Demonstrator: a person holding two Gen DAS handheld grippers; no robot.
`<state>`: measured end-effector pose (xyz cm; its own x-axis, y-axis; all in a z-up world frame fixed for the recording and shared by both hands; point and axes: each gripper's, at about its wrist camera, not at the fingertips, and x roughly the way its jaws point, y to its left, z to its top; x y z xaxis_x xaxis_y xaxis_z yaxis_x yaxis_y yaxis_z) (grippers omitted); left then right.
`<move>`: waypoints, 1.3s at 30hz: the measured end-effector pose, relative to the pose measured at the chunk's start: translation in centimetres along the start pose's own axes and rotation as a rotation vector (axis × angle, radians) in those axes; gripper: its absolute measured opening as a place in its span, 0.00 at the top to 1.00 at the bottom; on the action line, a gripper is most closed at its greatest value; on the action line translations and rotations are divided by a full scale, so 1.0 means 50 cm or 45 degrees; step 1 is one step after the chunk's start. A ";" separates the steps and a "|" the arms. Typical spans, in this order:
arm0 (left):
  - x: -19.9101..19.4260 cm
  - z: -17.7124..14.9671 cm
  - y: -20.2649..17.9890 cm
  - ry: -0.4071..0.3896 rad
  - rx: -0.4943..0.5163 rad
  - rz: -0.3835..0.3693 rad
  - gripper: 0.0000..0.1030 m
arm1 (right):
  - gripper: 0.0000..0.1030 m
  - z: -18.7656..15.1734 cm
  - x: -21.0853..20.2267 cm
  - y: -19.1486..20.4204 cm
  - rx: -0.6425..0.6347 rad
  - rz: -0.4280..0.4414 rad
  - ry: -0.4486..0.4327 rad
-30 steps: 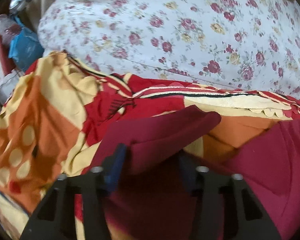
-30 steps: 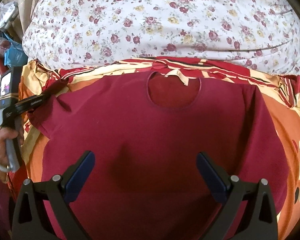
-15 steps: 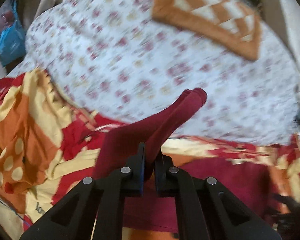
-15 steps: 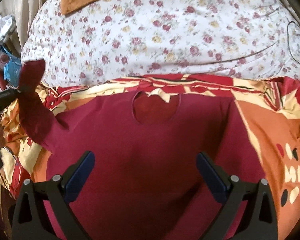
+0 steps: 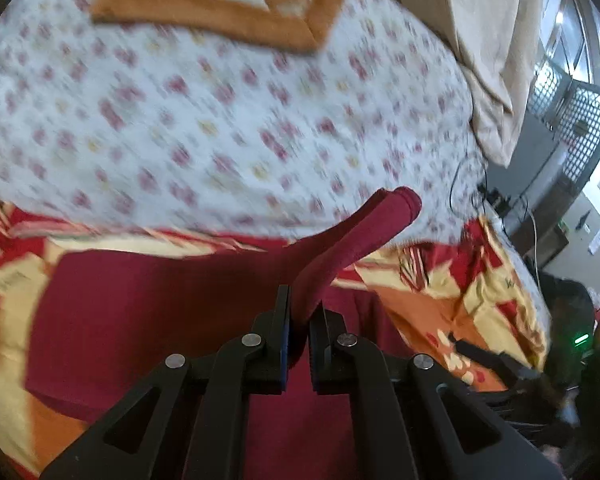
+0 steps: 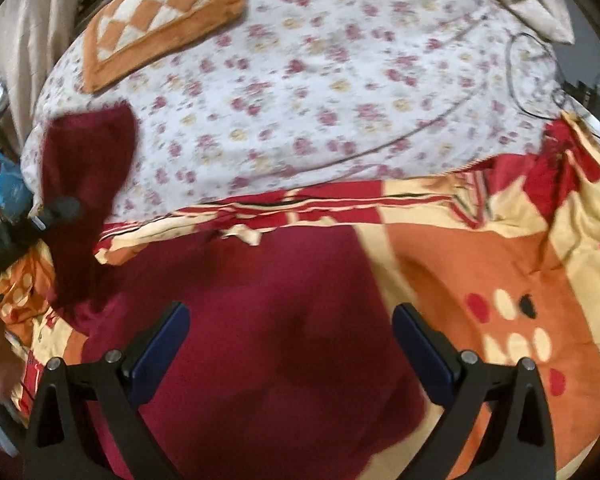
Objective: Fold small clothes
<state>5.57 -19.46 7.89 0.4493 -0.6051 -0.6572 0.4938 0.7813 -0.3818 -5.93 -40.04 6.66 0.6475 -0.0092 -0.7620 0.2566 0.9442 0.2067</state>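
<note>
A maroon T-shirt (image 6: 268, 320) lies flat on an orange, red and cream blanket (image 6: 480, 264). My left gripper (image 5: 299, 312) is shut on the shirt's left sleeve (image 5: 356, 240) and holds it lifted above the shirt body (image 5: 160, 312). In the right wrist view the raised sleeve (image 6: 88, 160) and the left gripper (image 6: 56, 210) show at the far left. My right gripper (image 6: 290, 332) is open and empty, hovering over the shirt body with its pads apart.
A white floral bedsheet (image 6: 320, 92) covers the bed behind the blanket. An orange checked cushion (image 6: 160, 20) lies at the back. Cables (image 5: 484, 192) and a beige cloth (image 5: 488, 40) are at the right edge. A blue bag (image 6: 8, 192) sits at the left.
My left gripper closed on the sleeve, lifted it off the blanket and swung it right over the shirt. My right gripper stayed open and drifted right.
</note>
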 end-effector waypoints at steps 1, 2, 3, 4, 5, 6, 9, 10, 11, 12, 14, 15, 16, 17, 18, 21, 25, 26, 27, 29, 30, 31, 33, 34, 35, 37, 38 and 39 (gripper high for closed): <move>0.028 -0.016 -0.012 0.013 0.011 0.008 1.00 | 0.00 -0.002 -0.004 -0.016 0.012 -0.011 -0.004; 0.049 -0.031 -0.024 0.026 0.017 0.005 1.00 | 0.00 -0.003 -0.006 -0.030 0.021 -0.021 -0.007; 0.081 -0.049 -0.034 0.056 0.020 -0.012 1.00 | 0.00 -0.005 -0.009 -0.044 0.028 -0.034 -0.010; 0.104 -0.066 -0.043 0.083 0.022 -0.028 1.00 | 0.00 -0.008 -0.012 -0.053 0.031 -0.041 -0.013; 0.121 -0.081 -0.046 0.103 0.014 -0.046 1.00 | 0.00 -0.008 -0.014 -0.062 0.031 -0.047 -0.016; 0.139 -0.096 -0.049 0.123 0.015 -0.059 1.00 | 0.00 -0.009 -0.015 -0.069 0.031 -0.057 -0.018; 0.166 -0.127 -0.058 0.223 0.037 -0.136 0.80 | 0.00 -0.009 -0.016 -0.086 0.040 -0.067 -0.021; 0.164 -0.132 -0.058 0.253 0.035 -0.168 0.78 | 0.00 -0.007 -0.015 -0.089 0.044 -0.061 -0.020; 0.145 -0.134 -0.058 0.251 0.044 -0.177 0.77 | 0.00 -0.006 -0.013 -0.089 0.047 -0.053 -0.018; 0.127 -0.132 -0.055 0.237 0.057 -0.169 0.76 | 0.00 -0.003 -0.010 -0.089 0.047 -0.037 -0.018; 0.068 -0.122 -0.050 0.179 0.111 -0.126 0.73 | 0.00 0.002 0.000 -0.083 0.039 -0.011 -0.012; 0.034 -0.116 -0.041 0.145 0.131 -0.087 0.73 | 0.01 0.006 0.009 -0.076 0.025 -0.001 -0.006; 0.019 -0.112 -0.035 0.124 0.139 -0.061 0.73 | 0.02 0.009 0.016 -0.070 0.013 -0.001 0.001; -0.018 -0.106 -0.015 0.080 0.141 -0.020 0.73 | 0.04 0.013 0.028 -0.061 -0.010 -0.001 0.014; -0.031 -0.101 0.000 0.060 0.138 0.007 0.72 | 0.06 0.015 0.038 -0.052 -0.031 0.003 0.027; -0.083 -0.091 0.080 -0.024 0.108 0.246 0.72 | 0.12 0.021 0.085 -0.021 -0.107 0.013 0.106; -0.092 -0.094 0.176 -0.032 0.007 0.482 0.72 | 0.32 0.012 0.169 0.007 -0.180 -0.036 0.247; -0.089 -0.101 0.210 -0.016 -0.058 0.503 0.72 | 0.42 0.006 0.190 0.008 -0.197 -0.080 0.282; -0.083 -0.107 0.228 0.002 -0.091 0.512 0.72 | 0.72 0.001 0.199 0.009 -0.211 -0.094 0.292; -0.062 -0.128 0.262 0.076 -0.164 0.538 0.72 | 0.85 -0.007 0.196 0.007 -0.242 -0.128 0.258; -0.055 -0.141 0.271 0.091 -0.180 0.525 0.72 | 0.89 -0.006 0.183 0.005 -0.244 -0.114 0.232; -0.052 -0.152 0.274 0.097 -0.179 0.520 0.72 | 0.89 -0.002 0.165 0.002 -0.246 -0.107 0.199; -0.045 -0.168 0.270 0.099 -0.162 0.526 0.72 | 0.89 0.007 0.132 -0.003 -0.254 -0.108 0.134; -0.043 -0.179 0.265 0.091 -0.152 0.529 0.72 | 0.89 0.011 0.124 -0.006 -0.262 -0.134 0.119; -0.041 -0.184 0.259 0.085 -0.137 0.539 0.72 | 0.89 0.014 0.128 -0.008 -0.272 -0.159 0.126; -0.033 -0.183 0.246 0.085 -0.096 0.562 0.72 | 0.89 0.009 0.153 -0.015 -0.278 -0.208 0.174; -0.035 -0.184 0.238 0.092 -0.074 0.569 0.72 | 0.89 0.002 0.164 -0.019 -0.266 -0.222 0.199; -0.042 -0.183 0.241 0.095 -0.073 0.562 0.72 | 0.89 -0.003 0.167 -0.021 -0.261 -0.229 0.206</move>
<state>3.77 -7.39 -1.29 0.5517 -0.2006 -0.8095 0.2237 0.9707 -0.0881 -0.94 -41.07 -0.01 0.4779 -0.1448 -0.8664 0.1962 0.9790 -0.0554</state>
